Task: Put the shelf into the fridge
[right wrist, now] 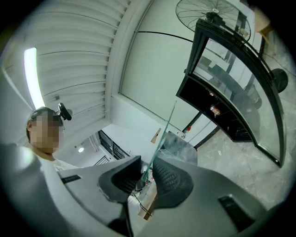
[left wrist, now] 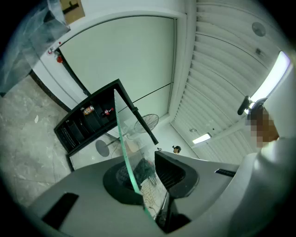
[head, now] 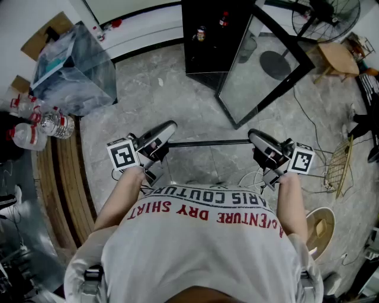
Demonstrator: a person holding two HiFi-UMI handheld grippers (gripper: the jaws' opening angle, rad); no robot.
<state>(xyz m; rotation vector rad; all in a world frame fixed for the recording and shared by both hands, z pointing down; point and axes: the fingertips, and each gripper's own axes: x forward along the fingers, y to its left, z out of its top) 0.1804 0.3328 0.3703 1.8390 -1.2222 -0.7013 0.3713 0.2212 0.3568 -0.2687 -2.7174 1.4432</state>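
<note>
A clear glass shelf with a dark front edge (head: pixel 207 142) hangs level in front of me, held at both ends. My left gripper (head: pixel 157 142) is shut on its left end. In the left gripper view the pane's green edge (left wrist: pixel 125 152) runs up from between the pads of that gripper (left wrist: pixel 145 178). My right gripper (head: pixel 263 145) is shut on the right end, and the thin edge (right wrist: pixel 164 127) rises out of its jaws (right wrist: pixel 147 178). The black fridge (head: pixel 213 35) stands ahead with its glass door (head: pixel 260 65) swung open to the right. Bottles sit inside the fridge (left wrist: pixel 88 122).
A standing fan (head: pixel 325 18) and a wooden stool (head: pixel 337 59) are behind the door at right. A gold wire rack (head: pixel 340 165) leans at the right. Water bottles (head: pixel 41 124) and a clear plastic bag (head: pixel 74 65) lie at left, beside wooden boards (head: pixel 62 177).
</note>
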